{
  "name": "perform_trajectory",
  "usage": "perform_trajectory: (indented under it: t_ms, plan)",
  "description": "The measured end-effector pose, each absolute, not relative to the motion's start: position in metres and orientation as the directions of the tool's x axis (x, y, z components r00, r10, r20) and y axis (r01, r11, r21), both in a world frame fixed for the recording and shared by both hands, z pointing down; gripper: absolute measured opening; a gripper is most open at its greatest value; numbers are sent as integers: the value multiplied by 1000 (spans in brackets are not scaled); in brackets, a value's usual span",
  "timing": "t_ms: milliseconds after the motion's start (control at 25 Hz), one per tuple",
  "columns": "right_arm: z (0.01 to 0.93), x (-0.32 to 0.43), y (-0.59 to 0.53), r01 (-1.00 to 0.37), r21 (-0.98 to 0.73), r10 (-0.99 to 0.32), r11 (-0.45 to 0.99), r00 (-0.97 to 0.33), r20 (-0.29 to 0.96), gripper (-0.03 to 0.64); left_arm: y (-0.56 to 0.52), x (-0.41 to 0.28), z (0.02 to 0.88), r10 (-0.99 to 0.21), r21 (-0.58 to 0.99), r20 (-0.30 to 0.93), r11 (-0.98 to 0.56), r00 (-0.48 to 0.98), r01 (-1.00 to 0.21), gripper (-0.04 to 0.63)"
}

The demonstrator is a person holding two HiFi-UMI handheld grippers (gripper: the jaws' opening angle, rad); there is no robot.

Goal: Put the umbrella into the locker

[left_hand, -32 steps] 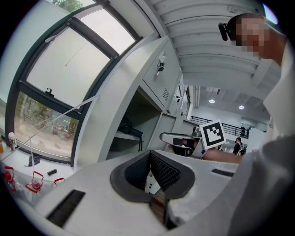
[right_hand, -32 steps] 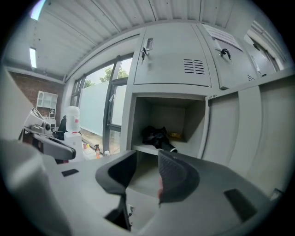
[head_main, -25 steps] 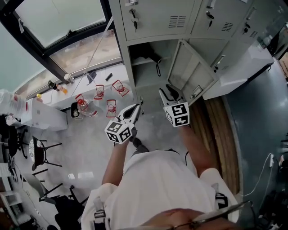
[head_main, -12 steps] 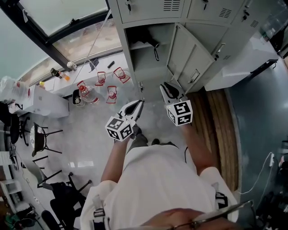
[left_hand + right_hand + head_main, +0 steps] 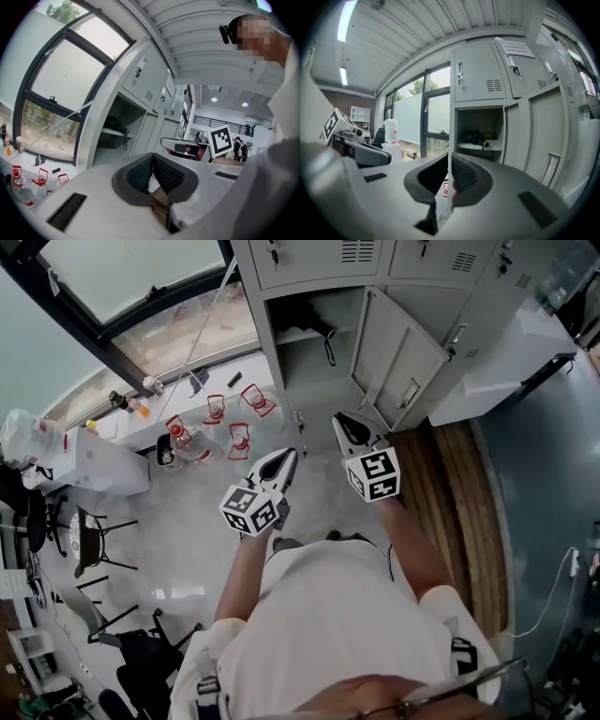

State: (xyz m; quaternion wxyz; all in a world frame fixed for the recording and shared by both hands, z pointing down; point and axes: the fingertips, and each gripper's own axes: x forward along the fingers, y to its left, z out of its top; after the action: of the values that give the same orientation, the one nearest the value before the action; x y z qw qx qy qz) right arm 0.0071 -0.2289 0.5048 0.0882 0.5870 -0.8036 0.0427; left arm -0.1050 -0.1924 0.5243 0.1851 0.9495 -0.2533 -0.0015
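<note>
The black umbrella [image 5: 315,326] lies folded on the shelf inside the open locker [image 5: 281,371], its strap hanging over the shelf edge. It also shows in the left gripper view as the umbrella [image 5: 115,125] and in the right gripper view as the umbrella [image 5: 474,137]. My left gripper [image 5: 289,455] and right gripper [image 5: 339,418] hang side by side in front of the locker, short of its opening. The left gripper [image 5: 152,157] is shut and empty. The jaws of the right gripper [image 5: 449,157] have just been closing, with nothing between them, and only a thin slit remains.
The locker door [image 5: 398,357] stands swung open to the right. Bottles with red caps [image 5: 211,423] stand on the floor by the window at left. Chairs [image 5: 89,540] are further left. A white desk [image 5: 502,362] and a strip of wooden floor [image 5: 459,502] lie to the right.
The locker has slid up the head view, and both grippers now hang a little farther back from it. The right gripper's jaws have narrowed from clearly apart to almost touching.
</note>
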Motion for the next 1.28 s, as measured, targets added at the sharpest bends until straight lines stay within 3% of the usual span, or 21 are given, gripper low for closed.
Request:
perform_trajectory:
  t_ms: [640,1280]
  plan:
    - [489,-19,-231,-978,15,-964,209,-203,175,6,-234,-151,497,-394,313,61,-865,917,-393,5]
    - [494,-17,-204,-977,10,-960,214,-208,187,5,-234,-157,495,-385,330,27,-868,923,-372,5]
